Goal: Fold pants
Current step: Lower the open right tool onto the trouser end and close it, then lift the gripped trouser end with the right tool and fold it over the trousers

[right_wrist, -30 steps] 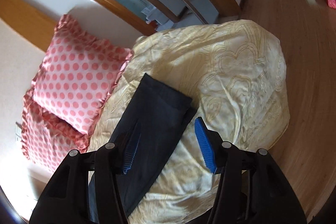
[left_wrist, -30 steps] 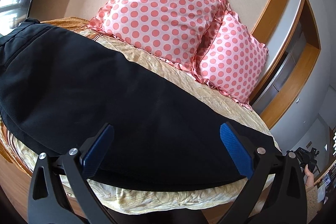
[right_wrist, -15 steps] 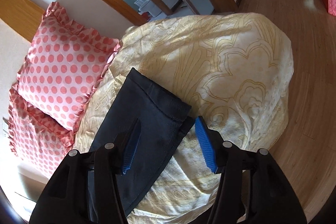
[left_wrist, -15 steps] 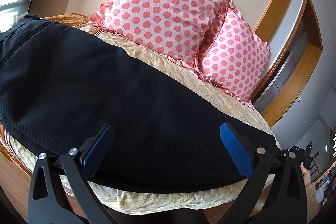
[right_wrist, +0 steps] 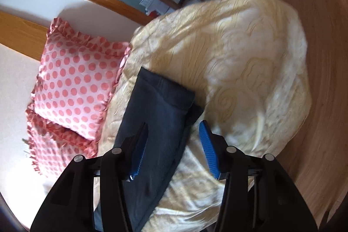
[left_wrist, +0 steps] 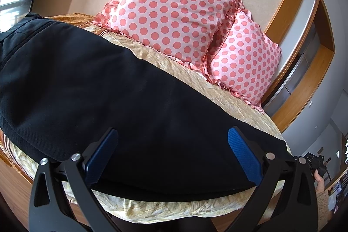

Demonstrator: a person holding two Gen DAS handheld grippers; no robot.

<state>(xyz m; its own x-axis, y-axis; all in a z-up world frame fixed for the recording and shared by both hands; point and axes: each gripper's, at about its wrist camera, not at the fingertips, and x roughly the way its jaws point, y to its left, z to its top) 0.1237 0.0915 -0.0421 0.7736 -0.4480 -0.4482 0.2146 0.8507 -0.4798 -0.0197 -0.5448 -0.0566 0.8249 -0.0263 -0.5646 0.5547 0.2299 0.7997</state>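
Black pants (left_wrist: 113,88) are shown laid lengthwise across a bed covered with a pale gold patterned bedspread (left_wrist: 217,99), filling the left and centre of the left wrist view and tapering toward the lower right. The left tongs (left_wrist: 171,151) are seen at the bottom of that frame, spread wide above the near edge of the pants, with nothing pinched between the blue pads (left_wrist: 243,156). 2 pink polka-dot pillows (left_wrist: 174,14) are propped against the wall in the upper centre, and a hand (left_wrist: 319,179) is partly visible at the lower right edge. In the right wrist view, which is blurred, the leg end of the pants (right_wrist: 161,114) is seen at centre, lying on the bedspread (right_wrist: 250,53). The right tongs (right_wrist: 174,140) are held over that leg end, part-spread and closing, the left pad over the cloth and the right pad beside its edge; no pinch is seen. Wooden floor (right_wrist: 322,36) occupies the right side.
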